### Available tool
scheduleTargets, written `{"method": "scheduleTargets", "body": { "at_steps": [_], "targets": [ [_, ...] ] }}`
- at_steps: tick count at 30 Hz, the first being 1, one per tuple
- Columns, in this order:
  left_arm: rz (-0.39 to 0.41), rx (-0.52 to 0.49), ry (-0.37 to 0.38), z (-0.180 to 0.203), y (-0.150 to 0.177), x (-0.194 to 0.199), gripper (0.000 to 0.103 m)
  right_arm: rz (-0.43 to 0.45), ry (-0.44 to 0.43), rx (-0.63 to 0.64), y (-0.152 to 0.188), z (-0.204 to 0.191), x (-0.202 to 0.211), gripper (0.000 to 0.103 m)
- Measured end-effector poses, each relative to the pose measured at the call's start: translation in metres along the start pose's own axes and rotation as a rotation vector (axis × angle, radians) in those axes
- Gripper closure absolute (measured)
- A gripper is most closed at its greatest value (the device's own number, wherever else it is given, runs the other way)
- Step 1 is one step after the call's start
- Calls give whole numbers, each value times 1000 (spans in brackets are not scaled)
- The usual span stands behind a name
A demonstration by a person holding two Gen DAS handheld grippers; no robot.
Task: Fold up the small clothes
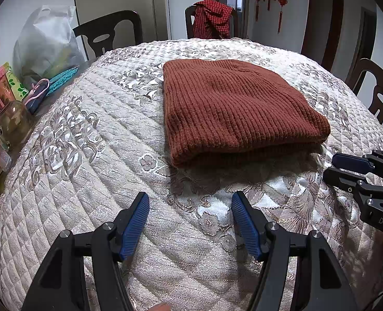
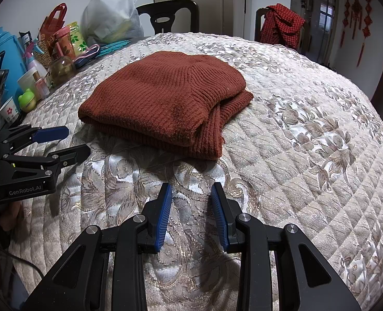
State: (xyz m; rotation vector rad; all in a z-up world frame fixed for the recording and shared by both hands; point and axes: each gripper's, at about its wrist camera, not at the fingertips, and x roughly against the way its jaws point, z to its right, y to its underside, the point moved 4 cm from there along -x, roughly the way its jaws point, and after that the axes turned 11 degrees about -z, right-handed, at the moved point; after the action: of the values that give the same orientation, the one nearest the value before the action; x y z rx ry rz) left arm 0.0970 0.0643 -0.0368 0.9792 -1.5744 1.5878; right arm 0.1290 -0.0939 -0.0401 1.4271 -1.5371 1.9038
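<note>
Sweater [image 2: 165,98]: rust-brown rib knit, lying as a folded bundle on the quilted table cover [image 2: 308,142], at 12 o'clock from both tongs. Layers stacked; ends protrude unevenly at its 4 o'clock corner.

Left gripper [image 1: 190,220]: jaws spread wide, empty, short of the near fold.

Right gripper [image 2: 191,211]: jaws parted, empty, clear of the cloth.

Hazards, judged: thick knit may spring open if released loosely; a pinch catching only the top layer would drag the stack askew; cover could ruck. Bottles and jars [image 2: 36,77] crowd the table at 10 o'clock.
</note>
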Motion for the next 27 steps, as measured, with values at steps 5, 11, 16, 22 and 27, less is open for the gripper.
{"method": "scheduleTargets", "body": {
  "at_steps": [5,11,16,22,27],
  "targets": [
    [-1,2,4,0,0,0,34,0,0,0,0,0,0,71],
    [-1,4,6,0,0,0,34,0,0,0,0,0,0,71],
    [-2,5,8,0,0,0,34,0,0,0,0,0,0,71],
    [-2,5,8,0,0,0,34,0,0,0,0,0,0,71],
    [-2,5,8,0,0,0,34,0,0,0,0,0,0,71]
  ]
}}
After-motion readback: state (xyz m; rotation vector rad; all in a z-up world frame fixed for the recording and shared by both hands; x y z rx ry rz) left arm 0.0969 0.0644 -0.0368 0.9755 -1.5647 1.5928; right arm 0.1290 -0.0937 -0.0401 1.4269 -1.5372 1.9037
